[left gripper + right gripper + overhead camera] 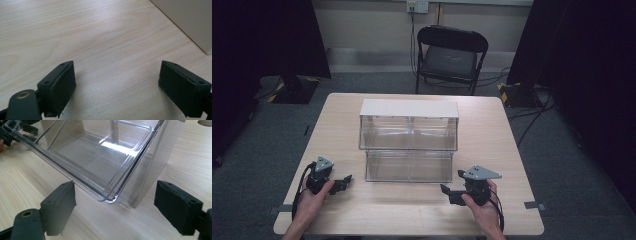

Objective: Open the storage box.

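A clear plastic two-tier bin unit [409, 131] with a white top stands at the table's middle, its lower clear drawer [408, 166] facing the person. My left gripper [343, 181] rests on the table left of the drawer, held in a hand, open and empty. In the left gripper view the left gripper [117, 65] has bare wood between its jaws and the unit's white side [190, 20] at the upper right. My right gripper [452, 181] is open near the drawer's right front corner. The right gripper view shows the right gripper [115, 183] straddling the drawer's corner [107, 198] without touching it.
The light wooden table [497, 150] has bare room in front of and beside the unit. A black folding chair [451, 55] stands behind the table. Dark curtains hang at both sides, and cables lie on the grey floor [532, 115].
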### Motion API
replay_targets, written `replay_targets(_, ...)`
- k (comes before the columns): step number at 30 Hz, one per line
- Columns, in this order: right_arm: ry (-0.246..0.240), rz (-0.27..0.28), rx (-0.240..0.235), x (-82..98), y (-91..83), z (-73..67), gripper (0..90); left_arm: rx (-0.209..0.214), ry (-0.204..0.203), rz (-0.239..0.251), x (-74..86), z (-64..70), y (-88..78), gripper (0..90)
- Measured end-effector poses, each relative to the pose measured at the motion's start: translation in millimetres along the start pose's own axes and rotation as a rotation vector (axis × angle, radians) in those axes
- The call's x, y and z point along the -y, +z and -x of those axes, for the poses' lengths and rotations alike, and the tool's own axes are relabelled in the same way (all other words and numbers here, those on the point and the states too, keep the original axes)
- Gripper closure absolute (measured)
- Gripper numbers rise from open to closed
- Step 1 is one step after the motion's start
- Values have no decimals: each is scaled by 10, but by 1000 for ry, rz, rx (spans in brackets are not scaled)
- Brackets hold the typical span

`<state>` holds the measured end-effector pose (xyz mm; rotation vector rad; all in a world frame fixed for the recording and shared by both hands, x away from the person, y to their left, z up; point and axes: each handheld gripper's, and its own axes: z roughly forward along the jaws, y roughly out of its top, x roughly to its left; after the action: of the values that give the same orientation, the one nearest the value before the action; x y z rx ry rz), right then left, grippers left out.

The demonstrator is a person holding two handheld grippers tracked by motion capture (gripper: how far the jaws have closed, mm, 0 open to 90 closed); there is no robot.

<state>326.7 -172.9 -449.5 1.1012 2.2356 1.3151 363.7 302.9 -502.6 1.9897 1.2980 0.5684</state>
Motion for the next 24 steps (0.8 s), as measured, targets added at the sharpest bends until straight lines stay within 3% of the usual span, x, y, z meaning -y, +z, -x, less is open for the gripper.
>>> replay_targets(24,-8,34,-19,-67,-62,-5,174,0,0,0,0,0,0,136)
